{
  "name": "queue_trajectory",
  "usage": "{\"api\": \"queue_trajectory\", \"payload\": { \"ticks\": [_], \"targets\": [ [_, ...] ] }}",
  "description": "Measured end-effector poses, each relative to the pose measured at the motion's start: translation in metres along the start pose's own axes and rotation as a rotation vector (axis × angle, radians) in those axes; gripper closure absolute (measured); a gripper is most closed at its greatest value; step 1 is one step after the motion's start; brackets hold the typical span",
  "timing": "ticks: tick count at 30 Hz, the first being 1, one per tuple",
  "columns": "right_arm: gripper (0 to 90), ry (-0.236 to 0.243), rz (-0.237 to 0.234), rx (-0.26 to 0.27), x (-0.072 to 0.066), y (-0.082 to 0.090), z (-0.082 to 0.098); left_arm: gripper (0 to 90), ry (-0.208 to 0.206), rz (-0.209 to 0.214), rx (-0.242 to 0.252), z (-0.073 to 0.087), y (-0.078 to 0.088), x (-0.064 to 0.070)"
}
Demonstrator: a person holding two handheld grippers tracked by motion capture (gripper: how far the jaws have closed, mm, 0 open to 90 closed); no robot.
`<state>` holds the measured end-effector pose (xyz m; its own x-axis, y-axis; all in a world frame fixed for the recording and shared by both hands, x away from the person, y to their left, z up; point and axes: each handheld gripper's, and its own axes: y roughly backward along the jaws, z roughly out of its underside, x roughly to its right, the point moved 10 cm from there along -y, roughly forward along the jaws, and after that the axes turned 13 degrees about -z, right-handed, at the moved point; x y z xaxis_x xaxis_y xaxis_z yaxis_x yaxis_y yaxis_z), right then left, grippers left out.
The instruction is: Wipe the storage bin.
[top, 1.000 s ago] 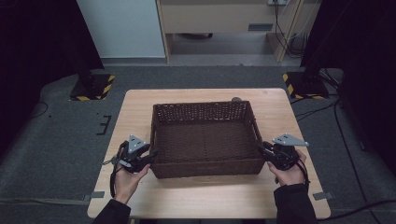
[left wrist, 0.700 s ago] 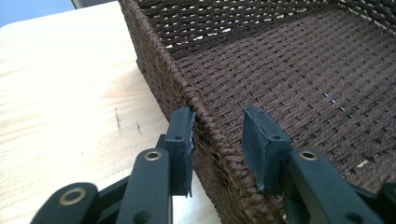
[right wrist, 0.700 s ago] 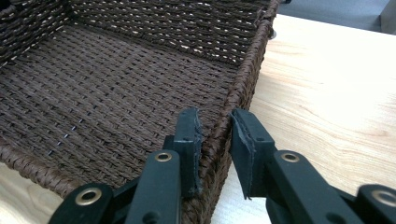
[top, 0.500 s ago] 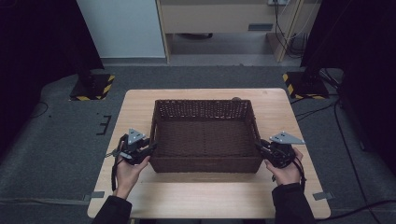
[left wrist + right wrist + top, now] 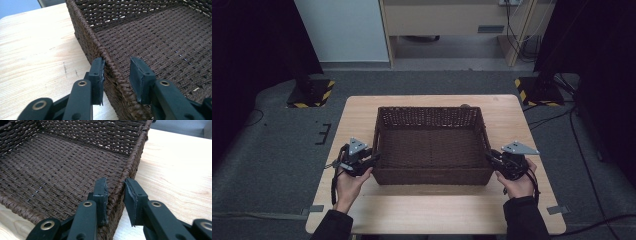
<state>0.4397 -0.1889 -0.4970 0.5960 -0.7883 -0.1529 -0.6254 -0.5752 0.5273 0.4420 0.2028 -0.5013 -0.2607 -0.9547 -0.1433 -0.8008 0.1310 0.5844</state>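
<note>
A dark brown woven basket [image 5: 432, 176], empty, stands in the middle of the wooden table [image 5: 432, 210]. My left gripper [image 5: 373, 159] is at the basket's left wall near the front corner. In the left gripper view, the left gripper [image 5: 116, 67] straddles the basket rim [image 5: 100, 47]. Its outer pad rests against the wall and its inner pad stands off it, so it is open. My right gripper [image 5: 490, 158] is at the right wall. In the right gripper view, the right gripper [image 5: 115, 185] is shut on the basket rim [image 5: 135, 152], one pad on each side.
A small dark object [image 5: 465, 105] peeks from behind the basket's far wall. Bare tabletop lies left, right and in front of the basket. Two stands with black-and-yellow bases [image 5: 314, 92] [image 5: 537, 90] sit on the floor beyond the table's far corners.
The basket has slid a little away from the person, with both grippers moving along at its side walls. It has stayed put over the last half second.
</note>
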Motion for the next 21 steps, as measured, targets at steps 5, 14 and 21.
{"api": "queue_trajectory", "payload": {
  "ticks": [5,14,21],
  "targets": [
    [71.6,0.003,0.006,-0.007,-0.001,0.0,0.0,63.5,-0.002,0.001,0.005,0.0,0.0,-0.001],
    [47.1,-0.019,0.039,0.127,0.013,0.019,-0.016,50.8,0.04,0.015,0.074,-0.01,0.021,-0.01],
    [35.5,-0.04,0.12,0.169,0.039,0.036,-0.015,40.3,0.087,-0.007,0.128,-0.014,0.039,-0.033]
  ]
}}
